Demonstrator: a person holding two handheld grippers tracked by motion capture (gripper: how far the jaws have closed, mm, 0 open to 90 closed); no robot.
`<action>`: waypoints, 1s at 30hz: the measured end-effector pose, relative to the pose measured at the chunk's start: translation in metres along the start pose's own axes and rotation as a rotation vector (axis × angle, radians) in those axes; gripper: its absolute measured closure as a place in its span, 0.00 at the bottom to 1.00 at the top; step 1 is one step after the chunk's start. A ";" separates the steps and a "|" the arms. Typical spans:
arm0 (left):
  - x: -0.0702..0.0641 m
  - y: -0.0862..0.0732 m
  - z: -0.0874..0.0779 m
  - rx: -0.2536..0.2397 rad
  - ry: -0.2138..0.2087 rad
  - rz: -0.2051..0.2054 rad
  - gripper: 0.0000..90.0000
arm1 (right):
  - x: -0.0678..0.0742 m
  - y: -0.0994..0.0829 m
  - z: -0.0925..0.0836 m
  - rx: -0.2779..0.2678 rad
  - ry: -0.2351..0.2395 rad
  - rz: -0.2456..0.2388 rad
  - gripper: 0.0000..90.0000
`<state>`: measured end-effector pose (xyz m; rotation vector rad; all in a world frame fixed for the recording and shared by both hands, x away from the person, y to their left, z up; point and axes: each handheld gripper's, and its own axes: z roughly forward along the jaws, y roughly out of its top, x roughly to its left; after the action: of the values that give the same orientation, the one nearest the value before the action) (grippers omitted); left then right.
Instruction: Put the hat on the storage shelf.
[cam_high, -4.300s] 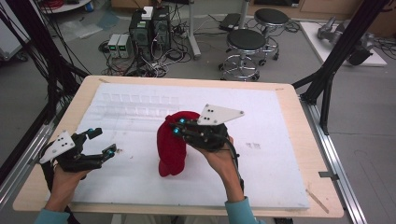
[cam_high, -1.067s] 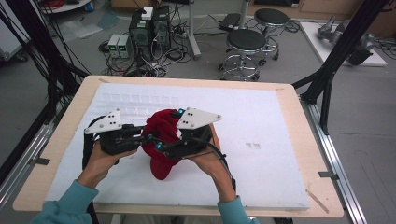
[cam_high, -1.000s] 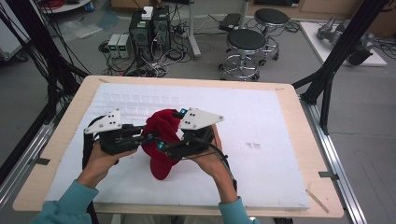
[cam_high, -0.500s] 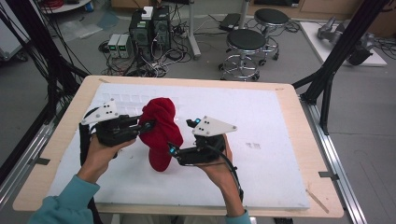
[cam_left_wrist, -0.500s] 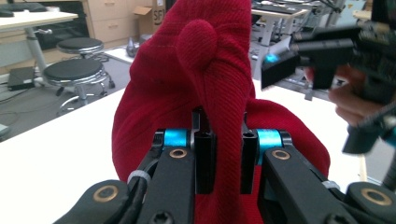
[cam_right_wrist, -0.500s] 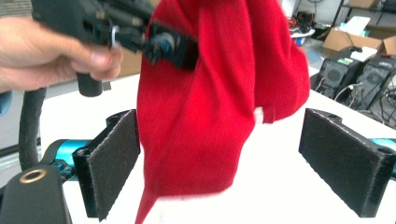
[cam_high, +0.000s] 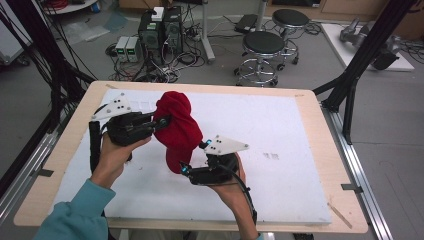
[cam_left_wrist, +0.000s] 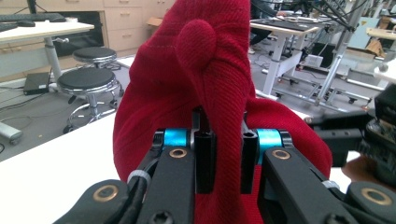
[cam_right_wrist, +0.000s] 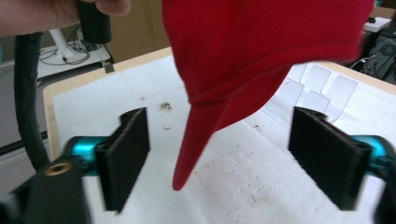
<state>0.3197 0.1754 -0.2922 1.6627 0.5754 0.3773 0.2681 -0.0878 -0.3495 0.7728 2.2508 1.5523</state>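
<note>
Left tongs (cam_high: 161, 121) hold red cloth (cam_high: 177, 131) aloft, clamped; right tongs (cam_high: 192, 159), lower, gape, just closing a little.

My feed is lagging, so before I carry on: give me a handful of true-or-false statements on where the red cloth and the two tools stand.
1. The left tool is shut on a fold of the red knitted cloth. True.
2. The cloth lies flat on the white table pad. False: it hangs bunched from the left tool, lifted.
3. The right tool pinches the cloth's lower tip. False: its jaws stand apart with the tip hanging between them, untouched; they have just been closing.
4. In the high view the right tool sits lower than the left tool. True.
5. The cloth is blue. False: it is red.
</note>
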 end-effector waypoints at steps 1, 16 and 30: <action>0.000 0.001 0.001 -0.002 0.002 0.003 0.91 | 0.001 -0.001 0.001 0.000 -0.003 0.001 0.27; -0.006 0.008 0.009 -0.006 0.007 0.016 0.91 | -0.007 -0.016 0.007 -0.004 -0.028 0.115 0.54; -0.005 0.002 0.014 0.004 -0.008 0.011 0.91 | -0.011 -0.020 0.012 -0.019 0.085 0.174 0.94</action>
<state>0.3235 0.1610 -0.2918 1.6710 0.5615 0.3782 0.2785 -0.0903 -0.3728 0.9359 2.2772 1.7114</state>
